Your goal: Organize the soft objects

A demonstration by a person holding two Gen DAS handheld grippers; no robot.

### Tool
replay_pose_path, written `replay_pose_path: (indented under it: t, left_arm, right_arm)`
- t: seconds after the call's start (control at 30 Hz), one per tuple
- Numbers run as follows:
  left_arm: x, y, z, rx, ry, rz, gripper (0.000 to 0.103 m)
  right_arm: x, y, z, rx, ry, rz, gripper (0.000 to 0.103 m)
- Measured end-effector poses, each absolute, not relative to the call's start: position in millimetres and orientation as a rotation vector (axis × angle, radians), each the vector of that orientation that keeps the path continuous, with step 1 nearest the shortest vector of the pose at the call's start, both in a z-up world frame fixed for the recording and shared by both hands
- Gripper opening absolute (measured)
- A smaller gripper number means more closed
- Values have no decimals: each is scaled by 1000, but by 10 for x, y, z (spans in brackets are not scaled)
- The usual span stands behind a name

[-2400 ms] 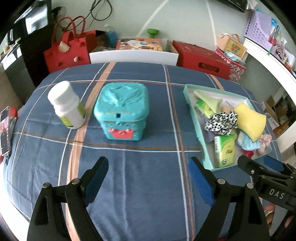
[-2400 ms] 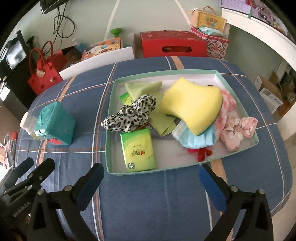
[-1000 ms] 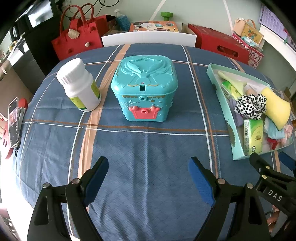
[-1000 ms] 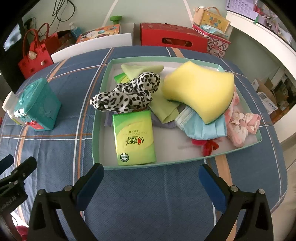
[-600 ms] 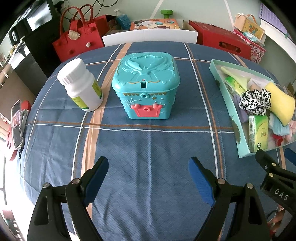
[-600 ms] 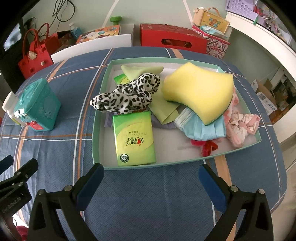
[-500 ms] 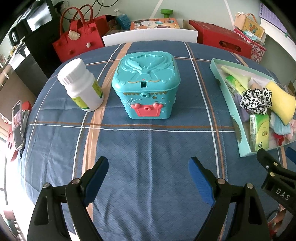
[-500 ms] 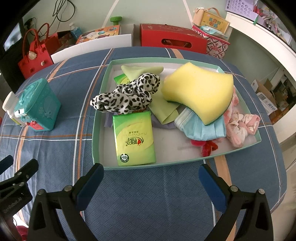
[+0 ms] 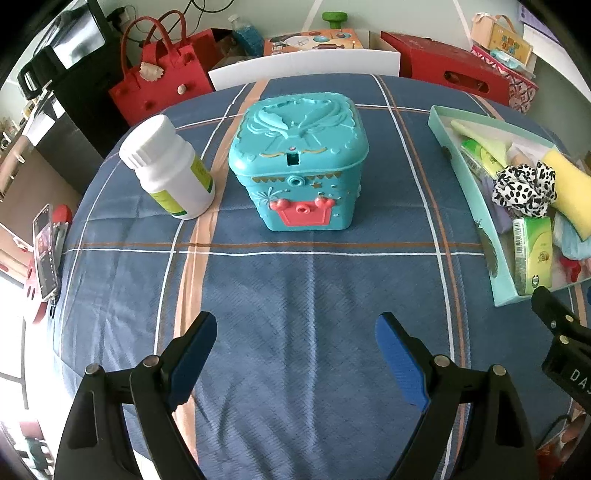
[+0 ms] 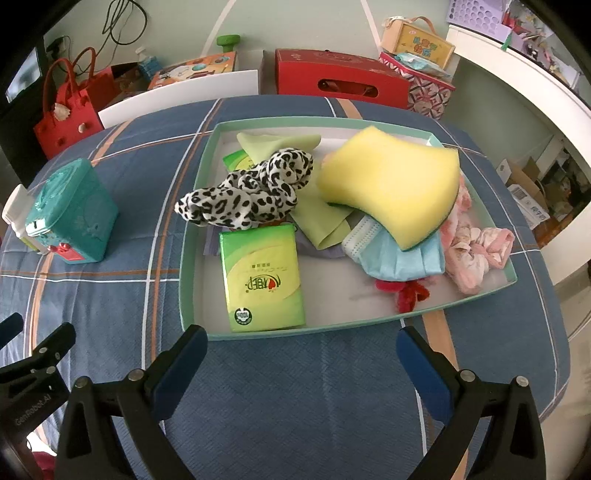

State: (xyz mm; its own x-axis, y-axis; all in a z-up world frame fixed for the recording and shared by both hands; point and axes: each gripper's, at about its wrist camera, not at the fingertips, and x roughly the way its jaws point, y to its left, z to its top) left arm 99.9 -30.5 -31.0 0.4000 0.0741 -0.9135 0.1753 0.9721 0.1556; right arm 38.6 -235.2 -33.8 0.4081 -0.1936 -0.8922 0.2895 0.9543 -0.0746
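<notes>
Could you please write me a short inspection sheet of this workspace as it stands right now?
Surface: table under a blue plaid cloth, lying flat.
Job's things: teal tray holds a leopard scrunchie, yellow sponge, green tissue pack, blue face mask, pink scrunchie and green cloth, piled loosely.
Clutter: teal toy box, lid shut; white bottle upright to its left, apart from it.
Grippers: left gripper and right gripper both open, empty, above the cloth.
Cables: black cords on the far wall.
Surroundings: red handbag, red carton.
</notes>
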Motion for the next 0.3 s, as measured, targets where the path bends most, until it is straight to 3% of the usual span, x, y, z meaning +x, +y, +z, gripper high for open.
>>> replay_pose_path:
  t: [0.3]
  left_arm:
    - [981, -300, -276, 242, 1145, -71, 88]
  right_arm:
    - [385, -2359, -331, 95, 1107, -307, 103]
